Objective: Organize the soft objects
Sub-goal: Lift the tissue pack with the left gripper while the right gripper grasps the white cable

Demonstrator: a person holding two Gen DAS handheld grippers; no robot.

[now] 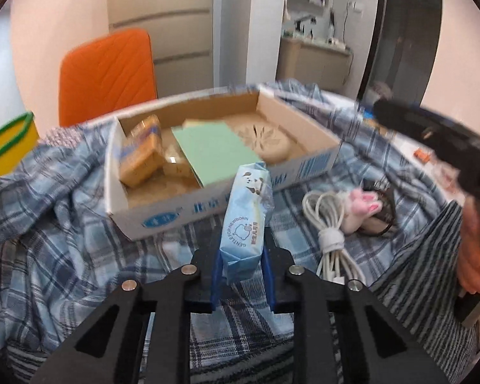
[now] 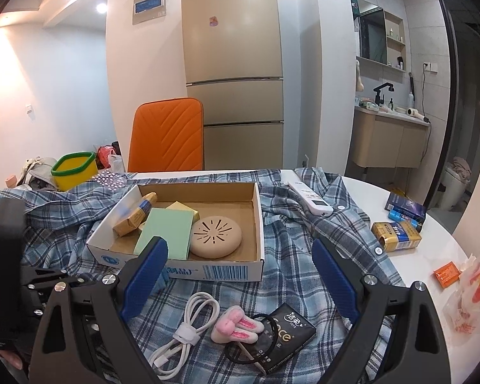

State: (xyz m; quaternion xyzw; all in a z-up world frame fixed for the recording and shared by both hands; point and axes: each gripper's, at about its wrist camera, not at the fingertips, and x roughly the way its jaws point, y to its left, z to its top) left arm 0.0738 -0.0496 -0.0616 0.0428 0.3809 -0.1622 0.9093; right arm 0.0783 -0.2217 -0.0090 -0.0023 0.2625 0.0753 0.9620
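Observation:
My left gripper [image 1: 241,265] is shut on a light blue tissue pack [image 1: 244,220] and holds it upright just in front of the cardboard box [image 1: 208,204]. The box holds a green pad [image 1: 212,153], a round beige disc [image 1: 267,139] and wrapped packs [image 1: 142,153]. In the right wrist view the box [image 2: 214,270] lies ahead, with the green pad [image 2: 166,235] and disc [image 2: 216,238] inside. My right gripper [image 2: 236,275] is open and empty above a pink bunny-ear plush [image 2: 236,324], a black tissue pack [image 2: 280,340] and a white cable [image 2: 185,336].
A blue plaid shirt [image 2: 300,256] covers the white table [image 2: 432,256]. On it lie a white remote [image 2: 310,196], cigarette packs [image 2: 396,235], an orange packet [image 2: 446,273] and a plastic bag [image 2: 470,300]. A yellow tub [image 2: 75,169] and an orange chair [image 2: 166,136] stand behind.

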